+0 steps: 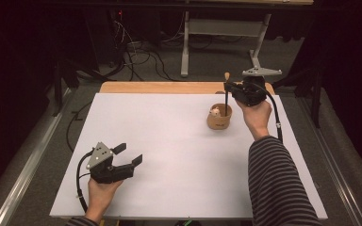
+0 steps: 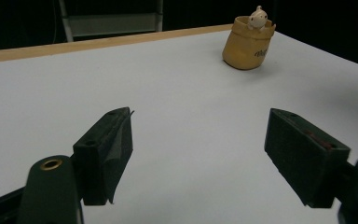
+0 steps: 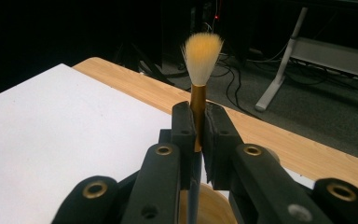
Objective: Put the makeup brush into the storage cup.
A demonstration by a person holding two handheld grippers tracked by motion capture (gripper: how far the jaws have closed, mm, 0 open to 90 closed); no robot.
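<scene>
A tan cup-like holder with a small white figure on its rim stands on the white table sheet at the back right. Above it my right gripper is shut on a brush, which hangs upright with its dark handle reaching down into the holder. In the right gripper view the brush shows a gold ferrule and pale orange bristles rising from the jaws of my right gripper. My left gripper rests low at the front left, open and empty. The left gripper view shows my left gripper facing the holder from afar.
A bare wooden strip runs along the table's far edge. Beyond it are floor cables and a grey stand. A striped sleeve crosses the front right of the sheet.
</scene>
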